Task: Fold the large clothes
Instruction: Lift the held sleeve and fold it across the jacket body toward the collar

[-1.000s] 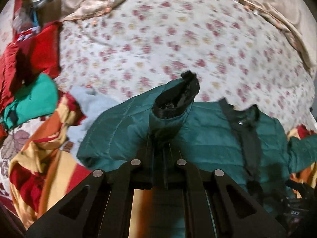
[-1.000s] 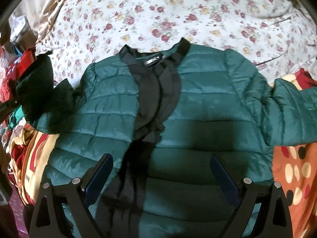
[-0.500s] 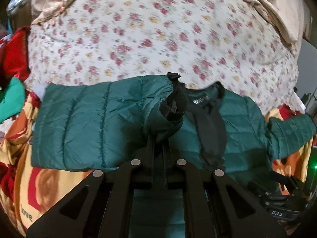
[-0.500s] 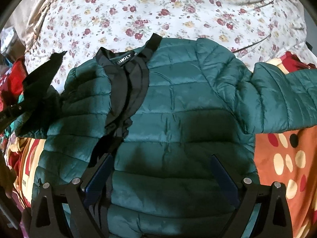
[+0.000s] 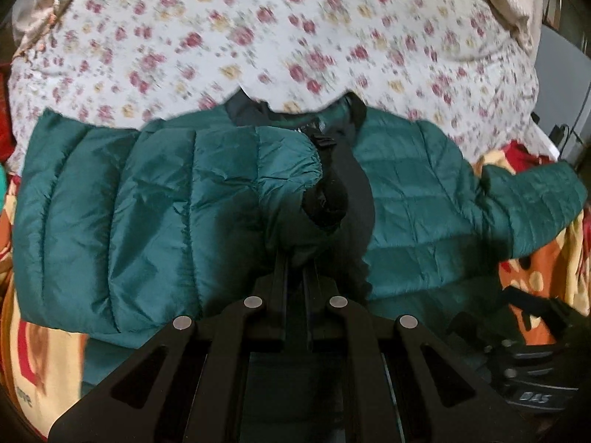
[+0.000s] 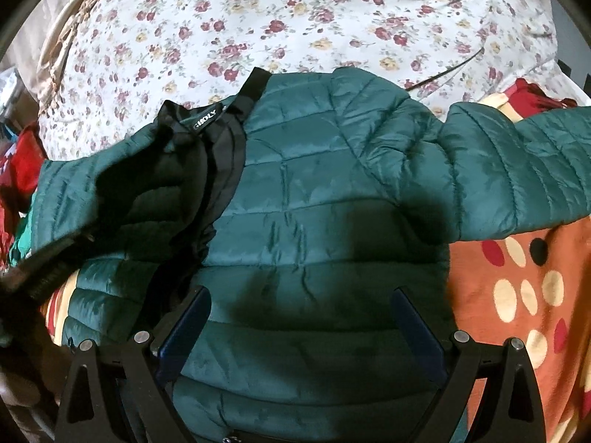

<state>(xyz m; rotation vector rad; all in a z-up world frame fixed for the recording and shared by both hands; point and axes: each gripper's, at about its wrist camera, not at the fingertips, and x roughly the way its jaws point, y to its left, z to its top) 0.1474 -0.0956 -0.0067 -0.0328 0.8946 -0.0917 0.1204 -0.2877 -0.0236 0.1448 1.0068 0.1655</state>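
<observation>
On the bed, over a floral sheet (image 6: 295, 11), I see the teal puffer jacket (image 6: 325, 192) lying front up, collar toward the far side. My left hand-held gripper (image 5: 297, 258) is clenched on the black-lined cuff (image 5: 325, 203) of one sleeve, which is drawn across the chest to the black front placket (image 5: 354, 184). My right hand-held gripper (image 6: 301, 317) hovers above the lower body of the jacket, jaws spread wide and grasping nothing. The other sleeve (image 6: 517, 170) extends sideways onto an orange spotted blanket (image 6: 524, 295).
</observation>
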